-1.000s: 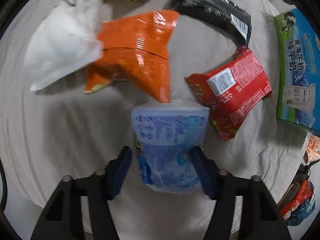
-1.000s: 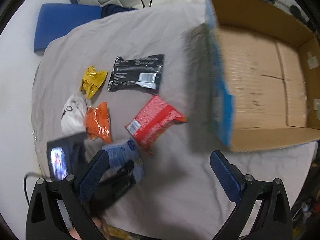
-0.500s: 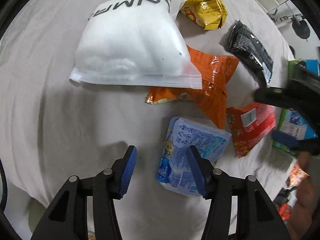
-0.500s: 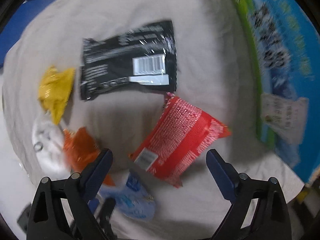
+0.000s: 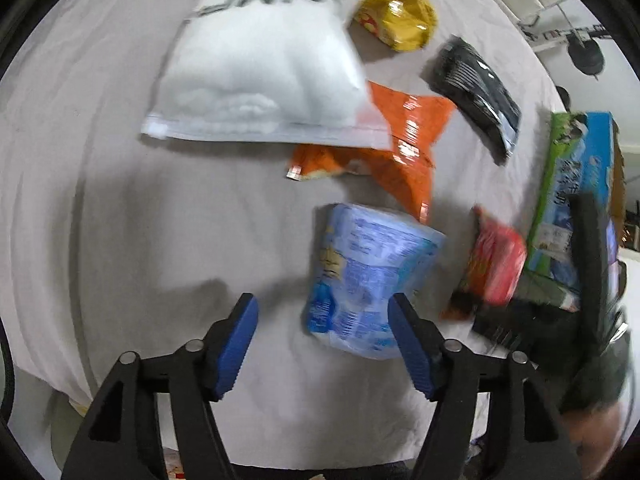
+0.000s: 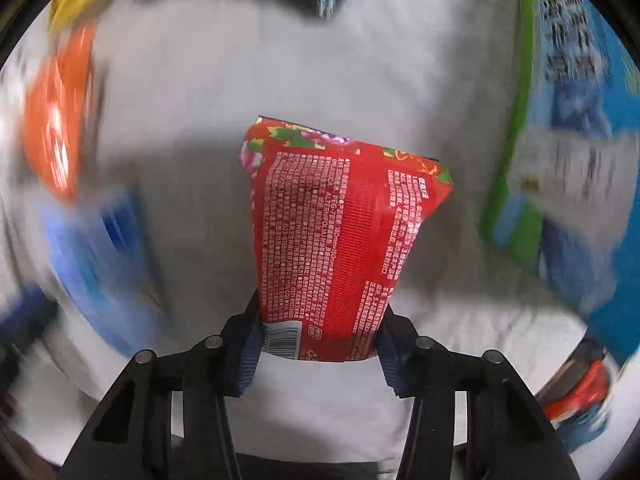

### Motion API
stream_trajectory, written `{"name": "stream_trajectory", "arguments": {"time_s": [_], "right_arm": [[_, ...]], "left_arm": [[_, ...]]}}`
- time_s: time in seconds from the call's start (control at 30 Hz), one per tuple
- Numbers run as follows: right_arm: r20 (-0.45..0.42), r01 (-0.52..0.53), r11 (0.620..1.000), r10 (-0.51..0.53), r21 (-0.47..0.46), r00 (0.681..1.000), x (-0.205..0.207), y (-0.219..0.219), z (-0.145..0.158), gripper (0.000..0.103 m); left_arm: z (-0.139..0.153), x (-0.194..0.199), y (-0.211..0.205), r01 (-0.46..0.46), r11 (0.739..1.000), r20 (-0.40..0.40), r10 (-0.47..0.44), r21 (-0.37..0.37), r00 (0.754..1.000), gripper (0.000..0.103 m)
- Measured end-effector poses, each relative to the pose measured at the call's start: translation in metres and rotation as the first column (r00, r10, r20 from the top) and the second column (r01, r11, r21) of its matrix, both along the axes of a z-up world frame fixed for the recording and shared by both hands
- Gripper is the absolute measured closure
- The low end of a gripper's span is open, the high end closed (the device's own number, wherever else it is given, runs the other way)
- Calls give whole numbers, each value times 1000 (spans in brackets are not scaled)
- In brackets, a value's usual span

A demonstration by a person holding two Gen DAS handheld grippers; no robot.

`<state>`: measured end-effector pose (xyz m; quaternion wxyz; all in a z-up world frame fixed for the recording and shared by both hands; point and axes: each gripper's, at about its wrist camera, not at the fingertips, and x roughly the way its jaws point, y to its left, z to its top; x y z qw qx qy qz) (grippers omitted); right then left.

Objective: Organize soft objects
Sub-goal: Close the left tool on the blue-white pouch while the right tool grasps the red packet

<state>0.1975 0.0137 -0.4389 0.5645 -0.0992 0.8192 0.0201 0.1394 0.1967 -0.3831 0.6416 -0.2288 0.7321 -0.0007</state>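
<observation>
Right wrist: my right hand-held gripper (image 6: 318, 344) pinches the glossy, crinkled red packet (image 6: 340, 236); left hand-held gripper (image 5: 322, 344) gapes, empty, beside the blue pouch (image 5: 366, 276).

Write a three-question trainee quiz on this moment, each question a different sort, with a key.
1. True or false: the right gripper is shut on the red packet.
2. Which packet partly covers the orange packet? A) black packet B) white bag C) yellow packet
3. Fill in: the left gripper is open, with the ___ packet just beyond its right finger.

Key: 1 true; 2 B; 3 blue.
</observation>
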Motion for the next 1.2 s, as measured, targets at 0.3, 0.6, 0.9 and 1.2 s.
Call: {"name": "stream_trajectory", "arguments": {"time_s": [0.3, 0.6, 0.9, 1.2], "right_arm": [[65, -12, 999, 10, 31, 998, -37, -27, 22, 43], [91, 80, 995, -85, 52, 992, -12, -49, 23, 42], [102, 94, 995, -96, 24, 990, -11, -42, 22, 56], [143, 67, 996, -74, 52, 987, -50, -31, 44, 58]], "left_arm": [[-23, 22, -46, 136, 991, -33, -135, 6, 990, 37], [-34, 22, -77, 245, 957, -29, -243, 156, 970, 44], [-11, -8, -86, 216, 959, 27, -224, 183, 974, 68], [34, -39, -94, 193, 962, 110, -217, 195, 970, 70]]}}
